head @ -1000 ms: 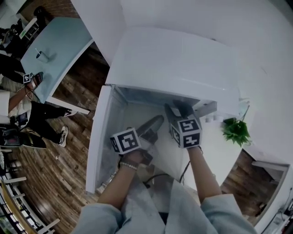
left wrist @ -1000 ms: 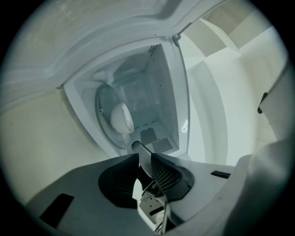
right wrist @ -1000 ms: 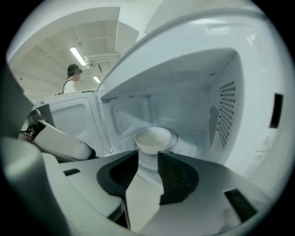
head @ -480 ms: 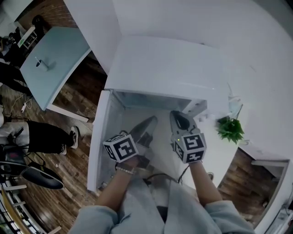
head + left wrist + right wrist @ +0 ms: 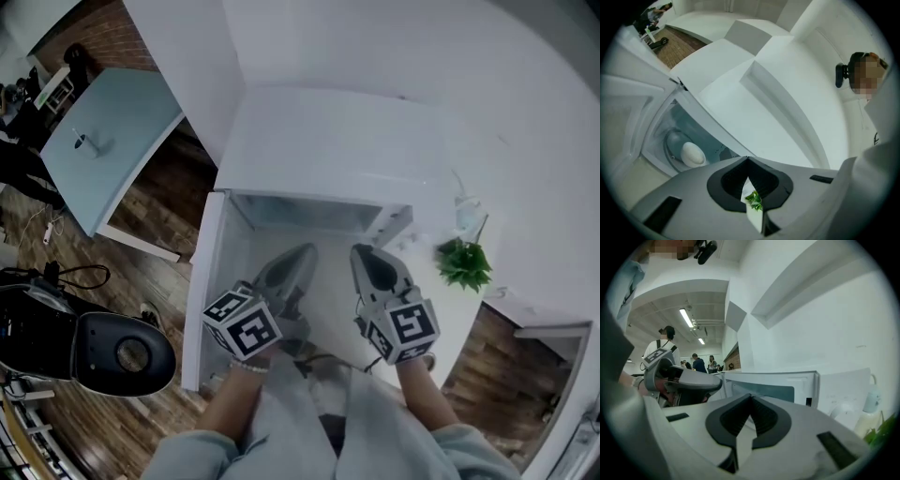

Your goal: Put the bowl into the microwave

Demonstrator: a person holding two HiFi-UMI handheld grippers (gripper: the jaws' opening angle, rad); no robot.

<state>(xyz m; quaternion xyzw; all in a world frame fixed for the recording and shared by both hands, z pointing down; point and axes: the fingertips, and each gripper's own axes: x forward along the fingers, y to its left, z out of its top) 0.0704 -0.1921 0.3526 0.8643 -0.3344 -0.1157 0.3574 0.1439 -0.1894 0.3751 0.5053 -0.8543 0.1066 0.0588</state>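
Left gripper (image 5: 298, 255) and right gripper (image 5: 370, 258) closed on nothing, before the open microwave (image 5: 328, 141)
Both hang side by side just in front of the microwave, jaws pressed together. Its door (image 5: 202, 291) stands swung out at its left. Inside, the white bowl (image 5: 692, 153) sits on the glass turntable (image 5: 671, 140). A small green plant (image 5: 464, 265) stands to the microwave's right.

Left gripper (image 5: 302, 253) jaws together, right gripper (image 5: 364, 255) jaws together, held side by side, left forearm (image 5: 230, 412) and right forearm (image 5: 427, 398) reaching forward
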